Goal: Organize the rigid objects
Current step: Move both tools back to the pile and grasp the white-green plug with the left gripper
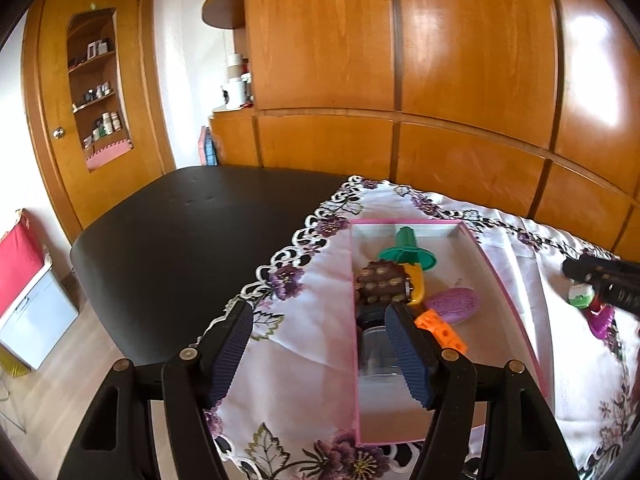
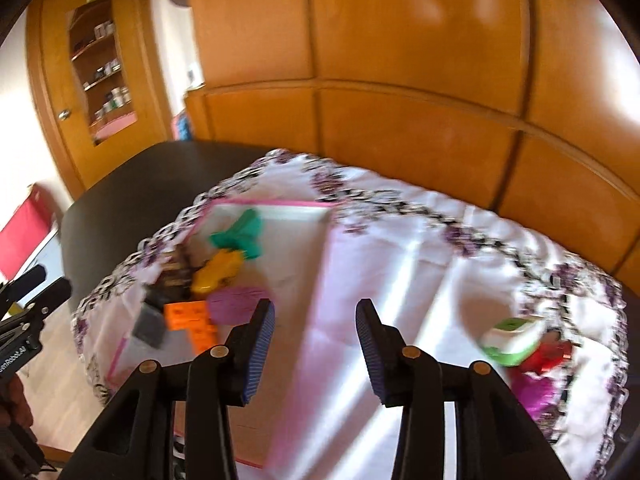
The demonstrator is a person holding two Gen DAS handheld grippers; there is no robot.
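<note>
While toys crowd the pink tray, 2 grippers hang above the embroidered cloth.
Left gripper spread, empty, over the tray's near edge; right gripper spread, empty, tilted down beside the green-white toy.

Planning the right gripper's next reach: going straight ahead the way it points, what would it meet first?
Probably bare tablecloth, right of the pink box; nothing lies between the right gripper fingers. Blur makes depth uncertain.

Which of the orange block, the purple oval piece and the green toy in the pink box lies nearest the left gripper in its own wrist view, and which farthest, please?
From the left gripper:
1. Orange block, right beside its right finger.
2. Purple oval piece, just beyond, to the right.
3. Green toy, toward the far end of the pink box.
</note>
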